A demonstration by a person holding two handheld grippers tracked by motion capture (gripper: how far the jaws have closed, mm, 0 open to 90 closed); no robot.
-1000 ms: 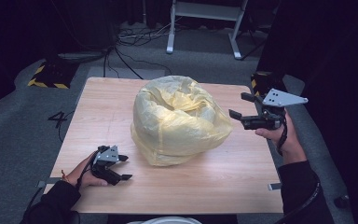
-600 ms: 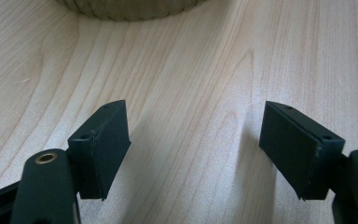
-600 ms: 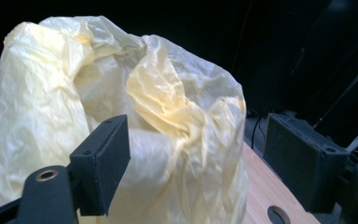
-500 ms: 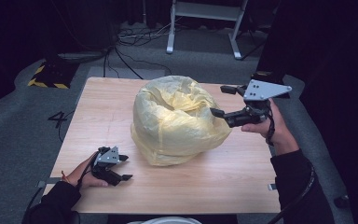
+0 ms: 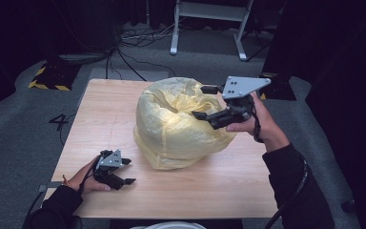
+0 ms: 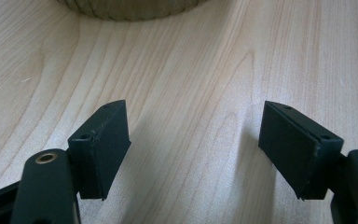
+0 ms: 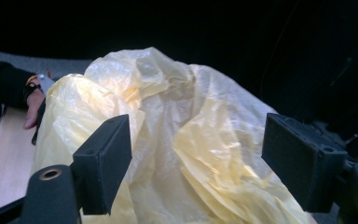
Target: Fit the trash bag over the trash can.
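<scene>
Right gripper [image 5: 205, 101] hangs above the right side of the yellow plastic bag [image 5: 176, 126], its jaws spread wide with nothing between them; one jaw reaches over the bag's far rim and the other over its right shoulder. From the right gripper view the parted jaws frame crumpled yellow film [image 7: 182, 140], and I cannot tell whether either pad touches it.

The bag sits near the middle of the wooden table [image 5: 109, 109], a little toward the far edge. It is a bulging, rounded heap, roughly as wide as it is deep, so no clear long axis shows. Its mouth faces upward, the film folded inward to form a hollow at the top. What fills the bag is hidden by the plastic.

Left gripper [image 5: 126, 171] rests low at the table's near left corner, held in the person's left hand [image 5: 88, 179], well apart from the bag. Its jaws also stand apart and empty, pointing right across bare wood [image 6: 191, 84]. The rounded base of something pale shows at the top of the left gripper view.
</scene>
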